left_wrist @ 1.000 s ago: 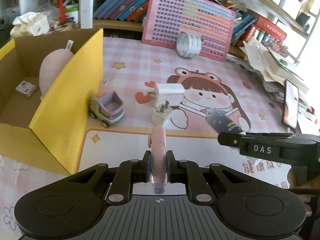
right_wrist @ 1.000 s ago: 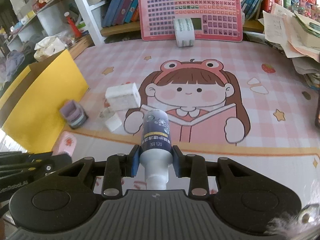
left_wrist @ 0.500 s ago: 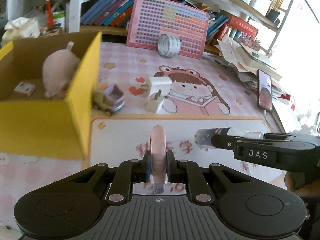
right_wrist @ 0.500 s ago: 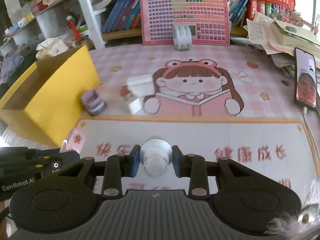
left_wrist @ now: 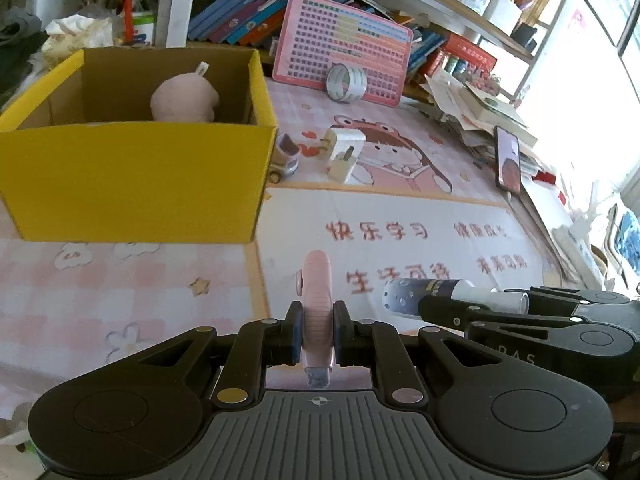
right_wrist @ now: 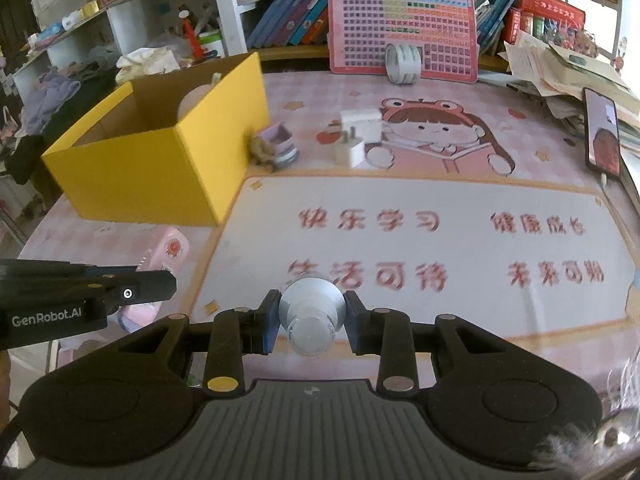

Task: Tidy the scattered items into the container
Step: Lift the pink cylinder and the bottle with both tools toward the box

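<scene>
- My left tongs (left_wrist: pixel 316 330) pinch a pink gadget (left_wrist: pixel 317 296); right tongs (right_wrist: pixel 308 320) pinch a bottle (right_wrist: pixel 311 316).
- Both sit in front of the box (left_wrist: pixel 132 176), mid-carry.
- Next I must lift them over its wall.

Pink cartoon mat (right_wrist: pixel 420 240) covering the table, lower centre of frame, printed with a girl reading and red characters. Pink chart board (right_wrist: pixel 402 28) propped at upper centre against a row of books (right_wrist: pixel 296 12). Phone (right_wrist: pixel 602 136), screen lit, at right edge. Loose paper stack (right_wrist: pixel 560 64) at upper right.
</scene>
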Demonstrator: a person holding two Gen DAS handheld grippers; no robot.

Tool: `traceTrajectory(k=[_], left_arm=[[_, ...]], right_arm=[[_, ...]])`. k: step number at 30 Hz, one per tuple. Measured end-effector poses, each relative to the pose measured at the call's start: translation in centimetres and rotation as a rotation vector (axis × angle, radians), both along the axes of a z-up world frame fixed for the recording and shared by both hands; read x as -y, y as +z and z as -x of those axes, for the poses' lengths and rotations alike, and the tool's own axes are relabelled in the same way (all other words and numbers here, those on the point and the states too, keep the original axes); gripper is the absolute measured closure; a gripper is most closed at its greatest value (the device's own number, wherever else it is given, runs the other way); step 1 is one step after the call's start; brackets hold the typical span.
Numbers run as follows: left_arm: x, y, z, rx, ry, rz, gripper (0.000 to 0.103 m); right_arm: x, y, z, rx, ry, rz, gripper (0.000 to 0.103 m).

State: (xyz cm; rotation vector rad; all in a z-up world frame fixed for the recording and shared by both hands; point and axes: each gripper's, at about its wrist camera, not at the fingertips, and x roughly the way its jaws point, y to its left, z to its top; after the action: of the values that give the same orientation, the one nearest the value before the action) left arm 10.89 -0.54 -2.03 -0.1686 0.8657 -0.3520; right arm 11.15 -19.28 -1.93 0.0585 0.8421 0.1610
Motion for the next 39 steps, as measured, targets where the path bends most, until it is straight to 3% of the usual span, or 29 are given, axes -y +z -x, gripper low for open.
traceTrajectory(k=[15,39], left_arm=[[-5.6,0.2,3.7,0.029,0.048,-0.038,0.09],[-12.5,0.5,5.3,0.034,0.228,-0.029,0.09]], right_arm=[[-6.7,0.5,2.6,0.011,0.084,0.022,0.072],[-15.7,0.8,1.2,0.036,0.348,0.075,0.072]])
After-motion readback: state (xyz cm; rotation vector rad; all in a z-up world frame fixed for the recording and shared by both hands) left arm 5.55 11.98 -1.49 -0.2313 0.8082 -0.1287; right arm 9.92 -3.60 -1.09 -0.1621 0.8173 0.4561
